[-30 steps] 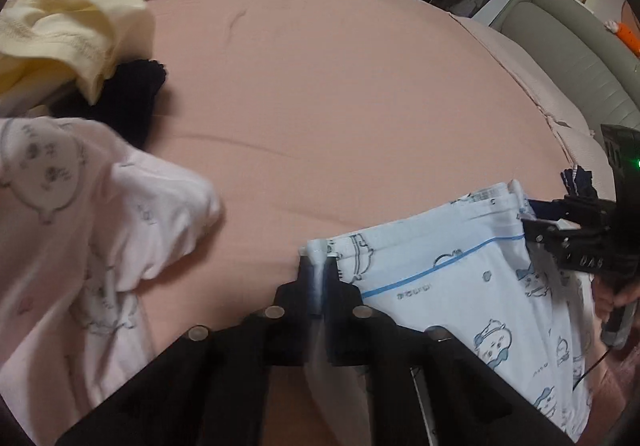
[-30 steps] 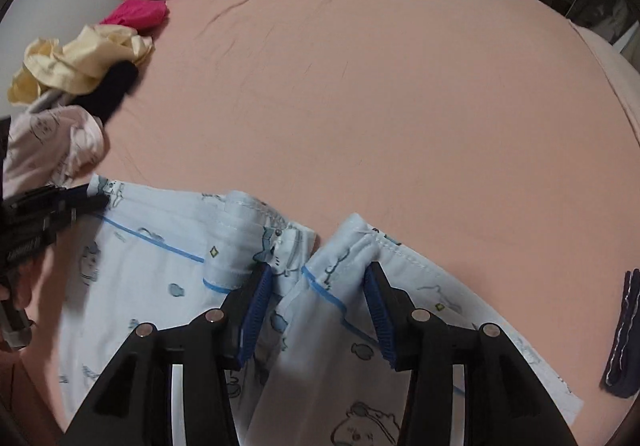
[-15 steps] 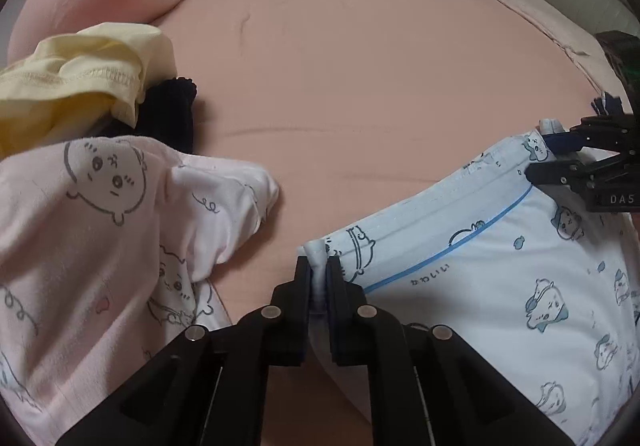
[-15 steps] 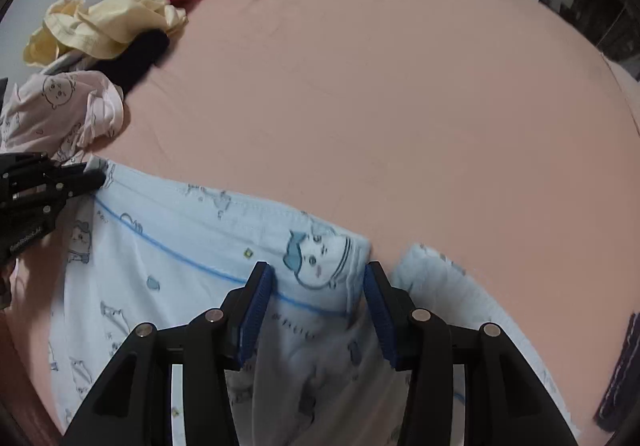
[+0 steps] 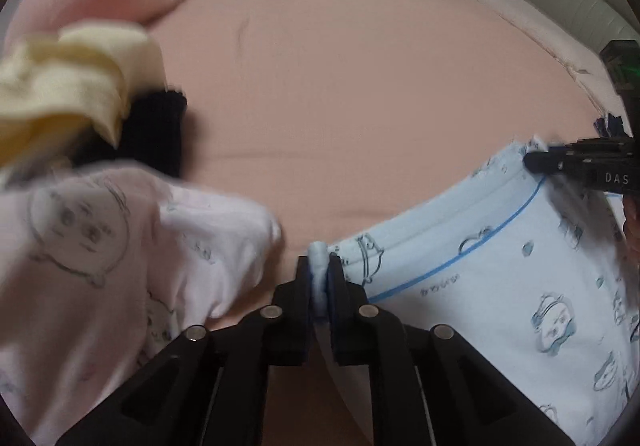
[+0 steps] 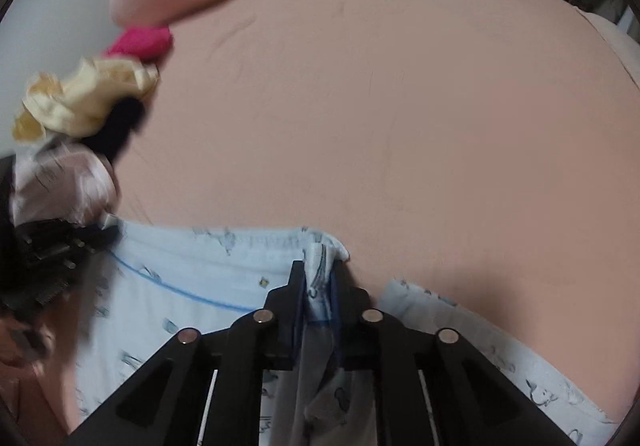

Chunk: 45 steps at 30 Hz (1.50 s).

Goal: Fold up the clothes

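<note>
Light-blue printed garment [image 5: 500, 286] lies on the pink bed sheet [image 5: 360, 105], waistband edge stretched between 2 grippers. Left gripper [image 5: 319, 282]: jaws easing apart, fabric fold still pinched between them. Right gripper [image 6: 319, 286]: jaws closing, nipping the waistband corner. Legible on right gripper's body: "DAS". Garment lettering blurred.

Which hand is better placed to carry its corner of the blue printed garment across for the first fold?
Probably right: the right hand-held gripper, jaws closing on the blue garment, faces bare bed. The left hand-held gripper adjoins the pink garment.
</note>
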Motion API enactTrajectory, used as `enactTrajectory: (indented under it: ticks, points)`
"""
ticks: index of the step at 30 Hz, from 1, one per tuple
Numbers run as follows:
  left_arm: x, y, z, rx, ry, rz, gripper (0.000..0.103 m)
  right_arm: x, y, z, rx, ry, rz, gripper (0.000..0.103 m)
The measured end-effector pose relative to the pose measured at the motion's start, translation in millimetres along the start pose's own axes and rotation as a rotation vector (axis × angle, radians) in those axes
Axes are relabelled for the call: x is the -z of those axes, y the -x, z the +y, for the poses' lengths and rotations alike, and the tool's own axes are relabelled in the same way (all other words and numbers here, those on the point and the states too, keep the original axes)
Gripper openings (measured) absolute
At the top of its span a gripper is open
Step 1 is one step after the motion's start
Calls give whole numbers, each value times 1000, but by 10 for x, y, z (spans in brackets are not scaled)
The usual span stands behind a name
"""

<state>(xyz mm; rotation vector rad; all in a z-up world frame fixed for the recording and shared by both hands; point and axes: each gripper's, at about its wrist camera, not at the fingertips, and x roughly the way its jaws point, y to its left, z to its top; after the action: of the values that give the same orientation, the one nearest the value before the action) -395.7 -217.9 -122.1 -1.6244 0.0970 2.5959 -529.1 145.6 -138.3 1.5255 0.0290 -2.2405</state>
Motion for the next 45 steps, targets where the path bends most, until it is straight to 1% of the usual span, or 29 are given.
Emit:
enactTrajectory:
  ticks: [2,3,4,5,6,8,9,10,11,13,15,17,18,20,21,24,25,26,27,29,33,35,36,39,40,42,43,44,45]
  points:
    - [-55,156,23,-19,2,-27,14,-56,92,-20,-10,-34,3,20]
    - [-77,284,38,-51,-2,-70,22,-67,218,-33,-20,-35,-43,23]
    - [-81,404,46,-73,-6,-104,43,-74,333,-36,-19,-20,-68,27]
    - [-78,519,52,-86,-9,-134,52,-75,473,-38,-3,-23,-104,28]
    - [-51,631,34,-46,-20,-160,55,-57,565,-14,5,-19,-116,28]
    - [29,798,-76,102,-75,-178,55,69,708,151,-6,54,-70,28]
    - [54,799,-238,183,-140,-153,55,205,731,283,-20,106,-29,27]
    - [95,755,-455,221,-215,-127,55,339,742,419,-31,156,11,28]
    - [148,696,-686,242,-292,-101,54,464,699,562,-29,194,48,28]
    - [376,478,-856,259,-424,-6,54,731,652,664,-17,220,121,28]
    - [709,341,-922,216,-518,69,55,1070,596,659,-4,231,169,28]
    - [854,435,-767,200,-517,95,56,1367,571,584,36,235,183,28]
    - [895,516,-661,182,-514,121,56,1419,641,578,40,239,140,28]
    - [966,707,-475,134,-527,163,55,1494,826,535,62,213,130,28]
    - [987,842,-447,141,-539,133,55,1523,936,529,64,212,108,28]
    - [943,1073,-635,264,-519,19,55,1609,1163,620,88,208,23,28]
    - [921,1078,-756,301,-514,1,55,1622,1121,682,78,196,33,28]
    - [946,1028,-883,324,-520,18,55,1642,1067,746,67,185,49,28]
    - [1047,904,-988,318,-542,71,55,1702,960,812,53,187,86,28]
    - [1285,804,-1049,270,-616,116,56,1881,829,853,92,202,143,28]
    - [1555,1018,-665,259,-610,227,56,2210,1019,679,97,206,180,28]
    - [1625,1172,-621,254,-644,230,55,2354,1146,517,88,199,222,28]
    - [1651,1249,-609,256,-657,226,55,2368,1203,470,99,188,209,28]
    - [1465,1458,-789,306,-601,90,55,2281,1326,427,137,121,97,28]
    - [1427,1429,-882,314,-596,82,55,2244,1340,423,142,94,61,28]
    - [1427,1260,-1040,310,-616,138,55,2227,1247,397,147,56,61,28]
    - [1465,1121,-1101,291,-641,197,56,2258,1107,365,176,46,118,28]
    - [1507,1115,-1067,292,-650,221,56,2300,995,334,198,41,165,28]
    - [1551,1173,-988,302,-652,228,56,2391,1019,300,186,60,159,28]
